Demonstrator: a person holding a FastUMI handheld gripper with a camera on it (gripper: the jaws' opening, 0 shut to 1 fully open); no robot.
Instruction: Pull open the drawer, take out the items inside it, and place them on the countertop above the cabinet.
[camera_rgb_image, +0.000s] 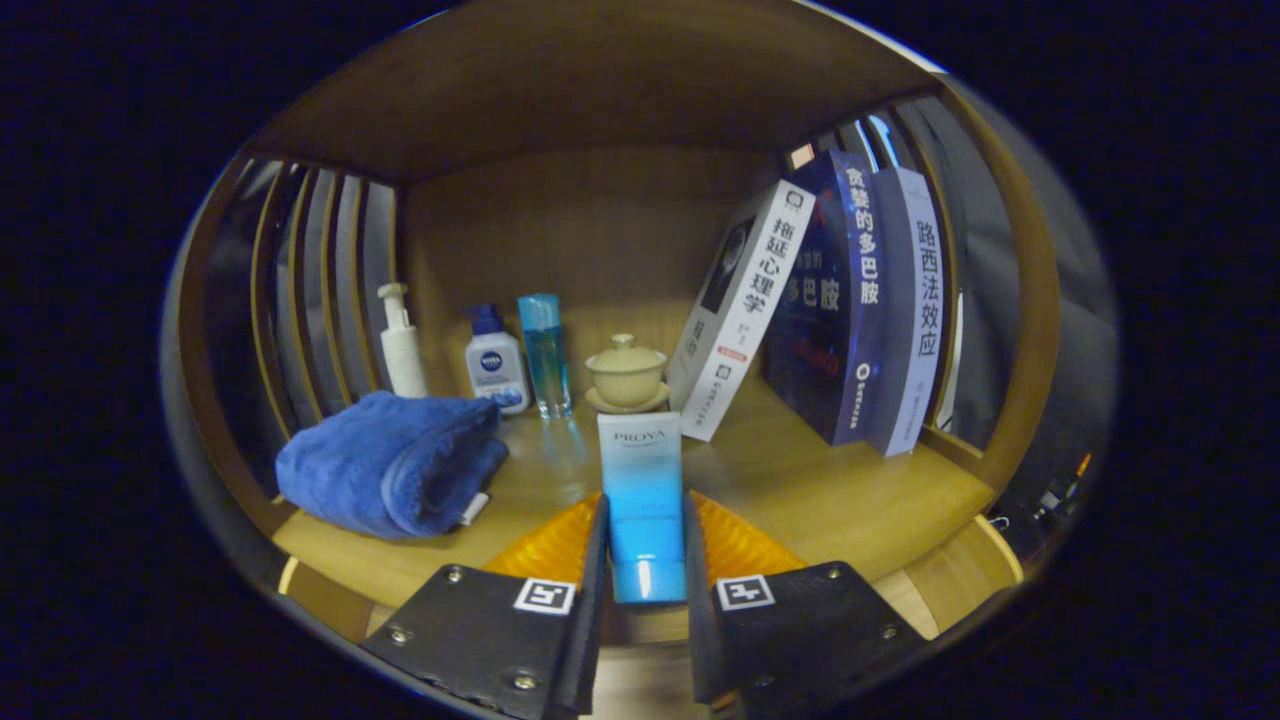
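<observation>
Blue tube (641, 500): held upright between the two fingers, cap end down, over the front of the wooden countertop (830, 500).
Gripper (645, 545): clamped on the tube, both fingers pressing its sides.
Towel (392, 460): folded blue cloth lying on the countertop to the left of the fingers, apart from the tube.
Cup (626, 372): lidded, on a saucer, just beyond the tube.
Bottles: white pump bottle (401, 345), small white bottle (495, 365) and clear blue bottle (545, 352) in a row near the back wall.
Books (830, 300): three standing at the right, the nearest one leaning.
Progress: the tube seems out of the drawer and about to be set down; letting go is left, and whether more items wait in the drawer cannot be told.
</observation>
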